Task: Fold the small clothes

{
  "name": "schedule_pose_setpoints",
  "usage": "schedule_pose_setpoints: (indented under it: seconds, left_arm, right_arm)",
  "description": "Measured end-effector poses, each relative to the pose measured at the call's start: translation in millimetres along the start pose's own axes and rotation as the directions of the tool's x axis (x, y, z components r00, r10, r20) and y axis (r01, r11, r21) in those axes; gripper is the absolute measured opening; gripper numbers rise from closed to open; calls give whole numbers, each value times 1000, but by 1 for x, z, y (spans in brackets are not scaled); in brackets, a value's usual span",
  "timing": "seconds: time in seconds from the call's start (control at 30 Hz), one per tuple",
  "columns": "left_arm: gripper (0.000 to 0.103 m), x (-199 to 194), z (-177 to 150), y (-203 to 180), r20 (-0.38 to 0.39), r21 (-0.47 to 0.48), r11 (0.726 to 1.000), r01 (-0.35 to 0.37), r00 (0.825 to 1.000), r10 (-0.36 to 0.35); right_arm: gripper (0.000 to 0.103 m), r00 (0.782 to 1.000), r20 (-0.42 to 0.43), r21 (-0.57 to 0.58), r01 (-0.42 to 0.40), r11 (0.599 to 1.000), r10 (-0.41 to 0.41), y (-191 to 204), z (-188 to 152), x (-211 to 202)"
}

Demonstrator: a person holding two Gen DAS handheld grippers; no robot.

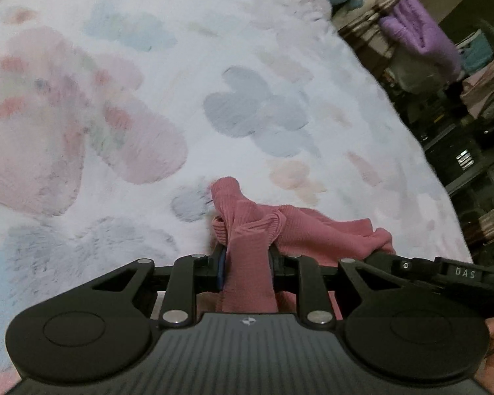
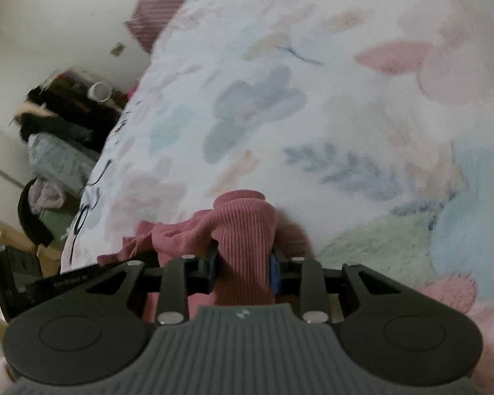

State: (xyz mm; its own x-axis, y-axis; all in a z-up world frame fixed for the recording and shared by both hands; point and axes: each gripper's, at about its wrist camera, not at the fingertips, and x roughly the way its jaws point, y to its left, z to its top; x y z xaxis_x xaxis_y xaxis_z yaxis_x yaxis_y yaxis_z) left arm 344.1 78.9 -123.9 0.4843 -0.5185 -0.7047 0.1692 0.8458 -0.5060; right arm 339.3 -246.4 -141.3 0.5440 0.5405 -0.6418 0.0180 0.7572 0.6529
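Note:
A small pink ribbed garment [image 1: 299, 230] is held above a fluffy floral blanket [image 1: 214, 65]. My left gripper [image 1: 247, 263] is shut on one bunched edge of it, the cloth rising between the fingers. The other gripper's black body [image 1: 444, 273] shows at the right, at the garment's far end. In the right wrist view my right gripper [image 2: 243, 273] is shut on another edge of the pink garment [image 2: 243, 227], which trails off to the left above the blanket [image 2: 313, 98].
The blanket's edge drops off to cluttered shelves with a purple towel [image 1: 418, 29] on the right. In the right wrist view a maroon pillow [image 2: 168, 3] lies at the top, and bags and clothes [image 2: 59, 138] are piled on the floor at left.

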Motion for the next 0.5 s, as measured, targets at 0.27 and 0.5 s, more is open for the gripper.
schedule_pose_setpoints:
  seconds: [0.27,0.5]
  left_arm:
    - [41,14,5,12,-13,-50,999,-21,1000,20]
    - [55,-39,7,8,93,-75,997,-25,995,32]
  right_arm:
    - [35,998,-9,86,68,994,-67,-13,4,27]
    - [48,993,57,-6,102,995,-102,4,0,-13]
